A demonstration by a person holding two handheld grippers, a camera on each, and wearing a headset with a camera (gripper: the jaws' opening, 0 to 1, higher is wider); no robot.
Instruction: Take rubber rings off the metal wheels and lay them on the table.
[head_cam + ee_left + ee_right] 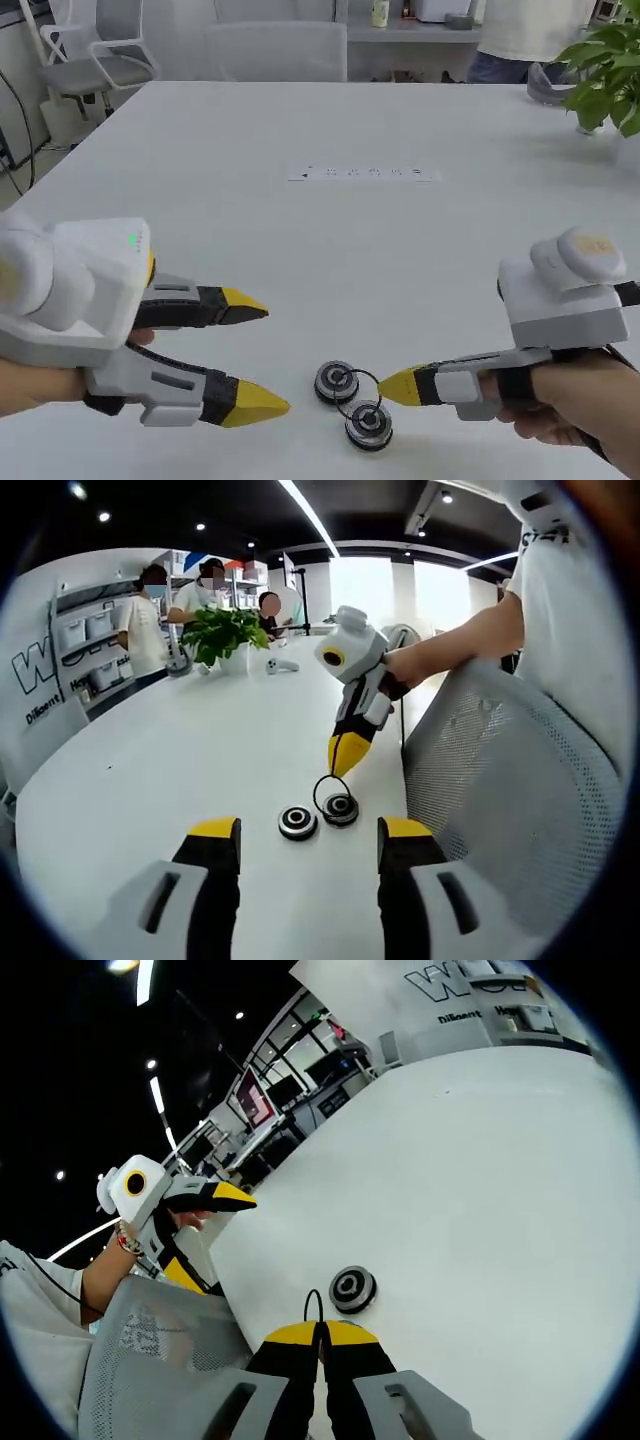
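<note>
Black rubber ring [317, 792], a thin loop, is pinched by the right tool [384, 387]. Its jaws are pressed together on the ring, as the right gripper view shows. This tool enters from 3 o'clock. The loop trails down to the near wheel [368, 424]; I cannot tell whether it is fully clear of the rim. The second wheel [337, 381] sits just beside it, at 11 o'clock. Both rest on the white table [330, 240], at its 6 o'clock side, toward the person. The left tool [262, 352] is at 9 o'clock of the wheels, jaws spread, holding nothing and apart from both.

Risks, as judged:
- Nothing anchors the near wheel. A snagged ring would likely drag or flip it, or knock it into its neighbour.
- A stretched ring may slip the pinch and flick away.
- Bracing the wheel with the left tool should reduce both.
</note>
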